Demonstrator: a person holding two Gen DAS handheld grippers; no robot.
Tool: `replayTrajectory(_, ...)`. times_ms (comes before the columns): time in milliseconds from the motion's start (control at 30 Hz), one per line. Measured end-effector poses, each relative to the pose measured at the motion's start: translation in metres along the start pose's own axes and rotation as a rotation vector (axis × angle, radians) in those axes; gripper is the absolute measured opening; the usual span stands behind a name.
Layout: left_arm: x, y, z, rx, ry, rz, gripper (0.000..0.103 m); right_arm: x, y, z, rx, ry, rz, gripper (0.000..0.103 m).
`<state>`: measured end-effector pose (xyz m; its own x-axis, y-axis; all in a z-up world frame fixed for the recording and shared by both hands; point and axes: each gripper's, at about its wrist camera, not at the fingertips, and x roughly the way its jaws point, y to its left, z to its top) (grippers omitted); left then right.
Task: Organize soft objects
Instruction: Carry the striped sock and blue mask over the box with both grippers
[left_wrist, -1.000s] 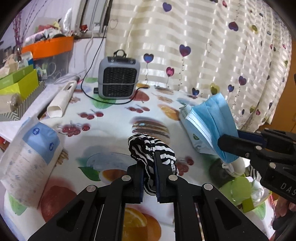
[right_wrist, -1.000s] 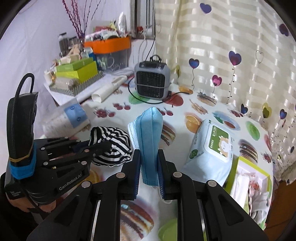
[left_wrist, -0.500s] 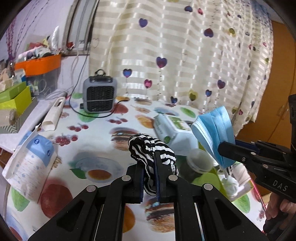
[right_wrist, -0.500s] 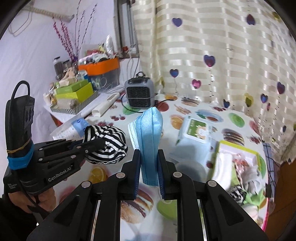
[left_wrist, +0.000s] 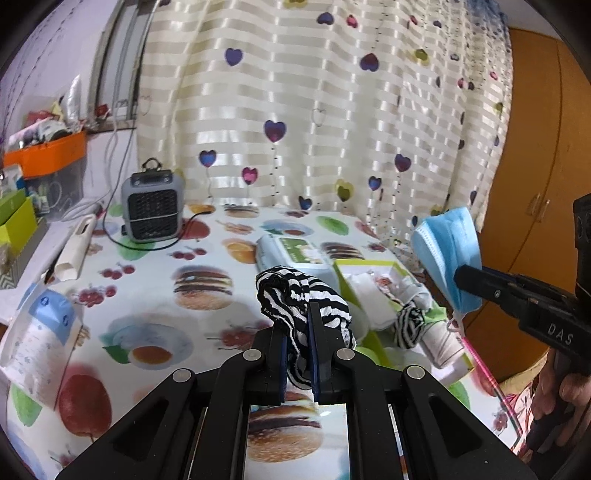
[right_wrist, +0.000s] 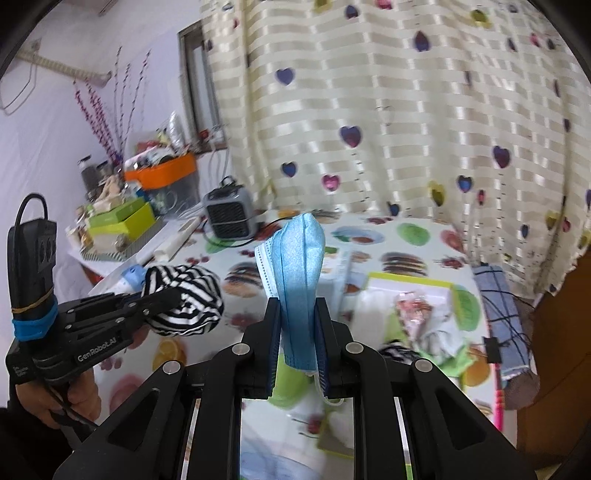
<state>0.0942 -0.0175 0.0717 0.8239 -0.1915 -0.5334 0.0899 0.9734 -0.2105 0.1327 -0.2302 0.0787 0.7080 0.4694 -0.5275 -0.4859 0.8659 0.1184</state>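
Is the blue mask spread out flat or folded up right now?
Folded. The mask stands as a narrow upright bundle, its pleated edges stacked together, pinched between the right gripper's jaws above the table.

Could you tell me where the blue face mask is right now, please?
The blue face mask is clamped in the right gripper, held up above the table. In the left wrist view it hangs at the far right, beyond the green-rimmed box.

I saw open tablecloth (left_wrist: 155, 295) left of centre. The heater (left_wrist: 151, 206) and its cord blocked the far left; wipes pack (left_wrist: 291, 254) and green tray (left_wrist: 373, 291) crowded the right, curtain (left_wrist: 332, 110) closing the back.
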Motion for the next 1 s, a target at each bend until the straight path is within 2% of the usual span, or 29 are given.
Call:
replayTrajectory(167,0.002,-0.016,0.002,0.021,0.001,-0.025,0.009,-0.010,-0.022,-0.003,0.034,-0.011,-0.036,0.018)
replayTrajectory(300,0.004,-0.026,0.002,0.042,0.004,-0.040,0.009,-0.008,-0.037,-0.015,0.060,0.013,-0.059,0.018)
replayTrajectory(667,0.014,-0.046,-0.002,0.080,0.028,-0.072,0.009,0.025,-0.083,-0.070,0.184,0.170,-0.094,0.018)
replayTrajectory(1000,0.023,-0.062,-0.005,0.109,0.051,-0.093,0.009,0.058,-0.100,-0.103,0.245,0.296,-0.095,0.018)
